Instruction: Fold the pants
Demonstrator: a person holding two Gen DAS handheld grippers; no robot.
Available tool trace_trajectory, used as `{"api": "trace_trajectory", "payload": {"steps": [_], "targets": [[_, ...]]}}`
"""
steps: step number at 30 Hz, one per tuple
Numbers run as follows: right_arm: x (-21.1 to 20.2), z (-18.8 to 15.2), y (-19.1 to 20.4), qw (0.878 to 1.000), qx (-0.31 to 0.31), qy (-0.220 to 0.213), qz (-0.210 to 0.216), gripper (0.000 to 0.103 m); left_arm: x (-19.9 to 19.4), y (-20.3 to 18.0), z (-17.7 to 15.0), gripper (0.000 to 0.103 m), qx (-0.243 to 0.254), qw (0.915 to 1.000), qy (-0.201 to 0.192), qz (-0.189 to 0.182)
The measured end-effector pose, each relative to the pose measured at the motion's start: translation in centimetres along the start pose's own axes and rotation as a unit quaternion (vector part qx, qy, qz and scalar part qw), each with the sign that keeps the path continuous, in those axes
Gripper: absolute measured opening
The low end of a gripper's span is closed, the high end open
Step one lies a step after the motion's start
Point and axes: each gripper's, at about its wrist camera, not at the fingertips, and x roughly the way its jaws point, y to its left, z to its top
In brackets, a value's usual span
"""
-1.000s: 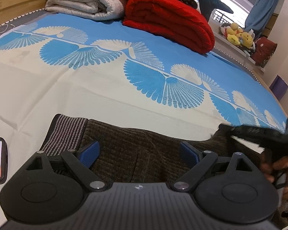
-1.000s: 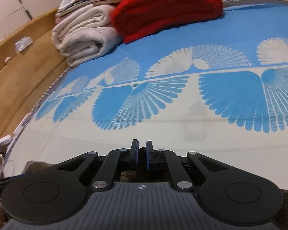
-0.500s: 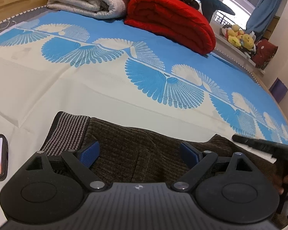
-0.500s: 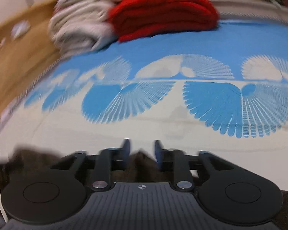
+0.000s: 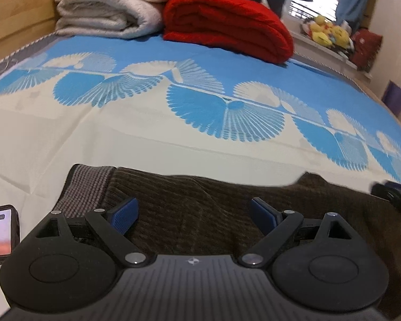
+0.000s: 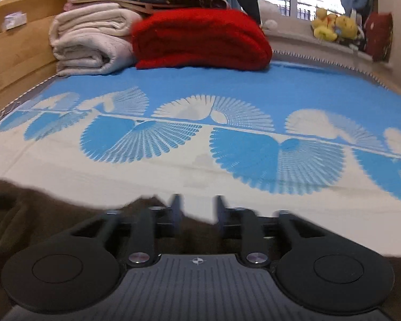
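Pants (image 5: 200, 214) lie under the left tool's (image 5: 193, 215) wide-spread fingers.

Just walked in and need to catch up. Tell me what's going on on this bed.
A person with a gripper in each hand is folding dark brown pants spread along the near edge of the bed. The left gripper hovers over the waistband end, jaws wide open, gripping nothing. The right gripper is at the other end, its jaws opening, with a fold of the cloth between them but not pinched. A phone lies beside the waistband.
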Motion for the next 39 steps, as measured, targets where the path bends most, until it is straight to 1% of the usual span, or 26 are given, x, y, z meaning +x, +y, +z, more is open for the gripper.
{"api": "trace_trajectory", "payload": {"steps": [1, 2, 4, 7, 10, 11, 12, 13, 15, 16, 17, 19, 21, 22, 24, 27, 28, 30, 31, 32, 33, 35, 36, 37, 38, 39], "targets": [[-1.5, -0.8, 0.1, 1.0, 0.001, 0.001, 0.001, 0.051, -0.1, -0.2, -0.3, 0.093, 0.005, 1.0, 0.001, -0.002], [-2.5, -1.5, 0.0, 1.0, 0.007, 0.002, 0.001, 0.051, -0.4, -0.5, -0.7, 0.093, 0.009, 0.9999, 0.003, -0.006], [-4.7, -4.3, -0.2, 1.0, 0.027, 0.015, -0.003, 0.051, -0.8, -0.9, -1.5, 0.093, 0.013, 0.9998, 0.004, -0.012], [-6.6, -8.6, 0.0, 0.998, 0.049, 0.038, -0.025, 0.051, -1.4, -1.5, -2.8, 0.093, 0.022, 0.9997, 0.007, -0.011], [-5.7, -11.6, 0.2, 0.995, 0.034, 0.085, -0.036, 0.053, -1.2, -2.0, -4.1, 0.093, 0.036, 0.9991, 0.02, -0.001], [-5.7, -12.3, 0.7, 0.997, 0.009, 0.063, -0.038, 0.055, -1.1, -2.0, -4.5, 0.093, 0.042, 0.9988, 0.026, 0.004], [-5.7, -12.7, 1.2, 0.997, -0.025, 0.051, -0.045, 0.056, -0.9, -1.9, -4.9, 0.093, 0.049, 0.9982, 0.031, 0.012], [-5.9, -12.8, 1.6, 0.997, -0.043, 0.042, -0.052, 0.056, -1.1, -1.8, -5.2, 0.093, 0.055, 0.9978, 0.032, 0.017], [-7.0, -12.3, 1.4, 0.998, -0.024, 0.025, -0.057, 0.056, -1.7, -1.4, -5.8, 0.093, 0.061, 0.9976, 0.028, 0.021], [-7.9, -12.1, 1.1, 0.999, -0.009, 0.011, -0.049, 0.057, -2.1, -1.2, -6.2, 0.093, 0.063, 0.9974, 0.027, 0.022], [-8.2, -12.0, 0.9, 0.999, -0.005, 0.009, -0.046, 0.058, -2.2, -0.9, -6.6, 0.093, 0.068, 0.997, 0.027, 0.023], [-8.1, -12.4, 0.8, 0.998, -0.012, 0.026, -0.047, 0.06, -1.9, -0.9, -7.5, 0.093, 0.102, 0.9937, 0.032, 0.033], [-6.8, -13.4, 1.0, 0.996, -0.025, 0.063, -0.054, 0.061, -1.9, -1.4, -8.1, 0.094, 0.141, 0.9888, 0.025, 0.04], [-6.9, -13.9, 1.0, 0.997, -0.027, 0.04, -0.058, 0.065, -2.1, -1.5, -8.3, 0.094, 0.147, 0.988, 0.021, 0.043], [-7.2, -13.8, 1.5, 0.996, -0.045, 0.037, -0.066, 0.065, -2.6, -1.6, -8.2, 0.094, 0.138, 0.9896, 0.018, 0.038], [-8.3, -13.1, 1.1, 0.998, -0.019, 0.007, -0.056, 0.067, -3.2, -1.5, -7.9, 0.094, 0.112, 0.9936, 0.014, 0.002], [-8.2, -13.1, 1.0, 0.999, -0.014, 0.009, -0.049, 0.069, -3.1, -1.7, -7.8, 0.094, 0.116, 0.9932, 0.014, 0.003], [-7.1, -13.5, 1.0, 0.998, -0.019, 0.037, -0.051, 0.07, -2.2, -2.3, -8.1, 0.094, 0.134, 0.9902, 0.032, 0.027], [-6.7, -14.0, 1.1, 0.997, -0.024, 0.044, -0.054, 0.073, -1.9, -2.6, -8.2, 0.094, 0.141, 0.9889, 0.035, 0.032], [-6.8, -14.2, 1.3, 0.997, -0.027, 0.029, -0.059, 0.074, -2.0, -2.8, -8.3, 0.095, 0.145, 0.9883, 0.032, 0.035], [-6.9, -14.0, 1.6, 0.997, -0.039, 0.03, -0.064, 0.074, -2.2, -2.9, -8.3, 0.095, 0.146, 0.9885, 0.027, 0.032], [-7.6, -13.5, 1.9, 0.997, -0.043, 0.007, -0.058, 0.074, -2.6, -3.0, -8.3, 0.096, 0.138, 0.9902, 0.019, 0.003], [-8.1, -13.4, 2.0, 0.998, -0.037, -0.011, -0.046, 0.076, -2.4, -3.1, -8.4, 0.103, 0.14, 0.9899, 0.019, 0.0], [-8.4, -13.3, 2.1, 0.999, -0.035, -0.019, -0.034, 0.083, -2.0, -3.4, -8.6, 0.103, 0.146, 0.9888, 0.025, 0.013], [-8.2, -13.3, 2.4, 0.999, -0.039, -0.013, -0.028, 0.085, -1.5, -3.7, -8.8, 0.103, 0.156, 0.9869, 0.032, 0.025], [-7.7, -13.5, 2.6, 0.998, -0.05, 0.005, -0.029, 0.085, -1.3, -4.0, -9.1, 0.103, 0.169, 0.9846, 0.033, 0.031]]}}
